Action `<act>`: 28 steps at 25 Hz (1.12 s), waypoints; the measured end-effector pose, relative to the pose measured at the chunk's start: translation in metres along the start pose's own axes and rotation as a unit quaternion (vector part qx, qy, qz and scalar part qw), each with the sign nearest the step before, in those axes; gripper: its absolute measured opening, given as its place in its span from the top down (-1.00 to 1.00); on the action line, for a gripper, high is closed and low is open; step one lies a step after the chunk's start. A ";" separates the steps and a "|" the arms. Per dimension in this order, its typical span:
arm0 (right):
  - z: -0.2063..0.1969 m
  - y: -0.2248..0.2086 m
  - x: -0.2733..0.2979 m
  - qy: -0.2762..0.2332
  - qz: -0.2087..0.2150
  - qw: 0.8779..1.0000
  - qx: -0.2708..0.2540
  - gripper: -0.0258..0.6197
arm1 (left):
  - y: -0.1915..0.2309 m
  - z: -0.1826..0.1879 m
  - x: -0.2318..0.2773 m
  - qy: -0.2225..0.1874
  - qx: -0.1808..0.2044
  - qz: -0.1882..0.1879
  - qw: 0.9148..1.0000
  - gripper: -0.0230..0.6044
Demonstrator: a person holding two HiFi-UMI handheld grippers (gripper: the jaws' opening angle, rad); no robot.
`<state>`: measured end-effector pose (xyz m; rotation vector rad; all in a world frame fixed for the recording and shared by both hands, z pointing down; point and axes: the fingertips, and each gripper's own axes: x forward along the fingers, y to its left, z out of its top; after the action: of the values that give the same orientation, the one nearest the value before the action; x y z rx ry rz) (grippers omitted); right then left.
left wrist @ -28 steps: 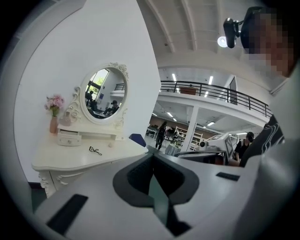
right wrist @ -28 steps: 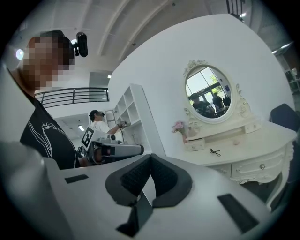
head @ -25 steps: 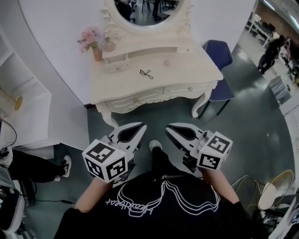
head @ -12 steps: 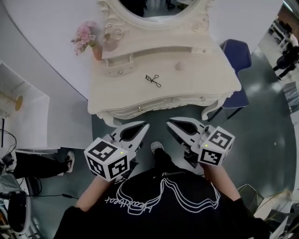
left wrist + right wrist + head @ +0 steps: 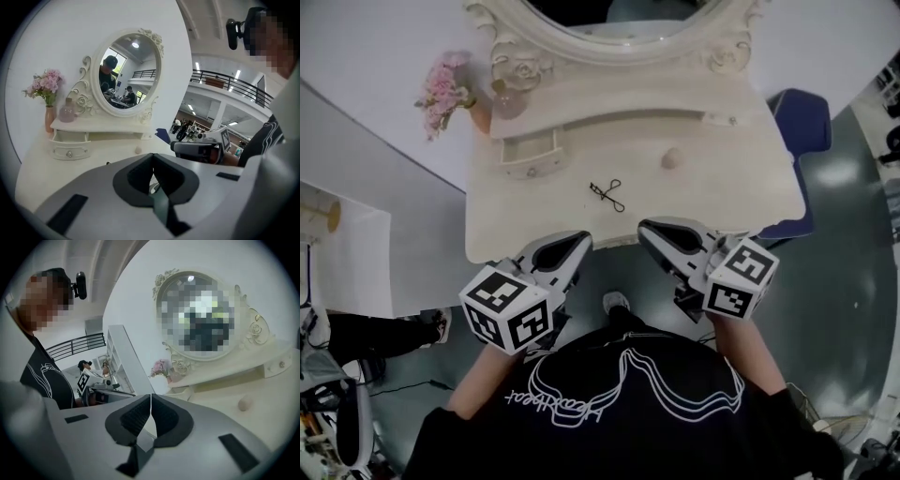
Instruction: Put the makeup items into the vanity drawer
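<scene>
On the cream vanity top (image 5: 741, 192) lie a black eyelash curler (image 5: 607, 194) and a beige egg-shaped sponge (image 5: 671, 158). The small left drawer (image 5: 530, 152) under the mirror shelf stands pulled out. My left gripper (image 5: 581, 240) hovers at the vanity's front edge, shut and empty, just short of the curler. My right gripper (image 5: 645, 228) hangs beside it, also shut and empty. The left gripper view looks over its shut jaws at the drawer (image 5: 69, 143) and sponge (image 5: 138, 150). The right gripper view shows the sponge (image 5: 244, 403) to the right of its shut jaws.
An oval mirror (image 5: 619, 28) rises at the back of the vanity. Pink flowers in a vase (image 5: 441, 89) and a round perfume bottle (image 5: 506, 98) stand on the shelf's left end. A blue chair (image 5: 806, 117) sits to the right. White shelving (image 5: 337, 244) stands left.
The person has stepped toward the vanity. Both grippers, shut throughout, have come from well short of the table up to its front edge.
</scene>
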<state>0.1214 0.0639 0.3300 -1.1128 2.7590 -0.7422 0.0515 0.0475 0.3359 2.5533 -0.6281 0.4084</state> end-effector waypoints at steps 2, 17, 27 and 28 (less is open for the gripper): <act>0.010 -0.015 0.007 -0.002 0.012 1.000 0.011 0.88 | 0.009 0.009 0.013 -0.007 -0.008 0.006 1.000 0.92; 0.014 -0.042 0.058 0.062 0.040 0.997 -0.021 0.60 | 0.047 0.020 0.003 -0.023 -0.016 0.035 0.999 0.92; -0.033 -0.095 0.094 0.135 0.002 0.991 -0.016 0.39 | 0.104 0.027 0.015 -0.020 -0.048 0.027 0.998 0.92; -0.039 -0.099 0.097 0.142 0.002 0.990 -0.019 0.31 | 0.109 0.029 0.017 -0.017 -0.050 0.027 0.998 0.92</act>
<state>0.1033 -0.0464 0.4203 -1.0850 3.0188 -0.9168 0.0160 -0.0585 0.3593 2.4570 -0.7126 0.3424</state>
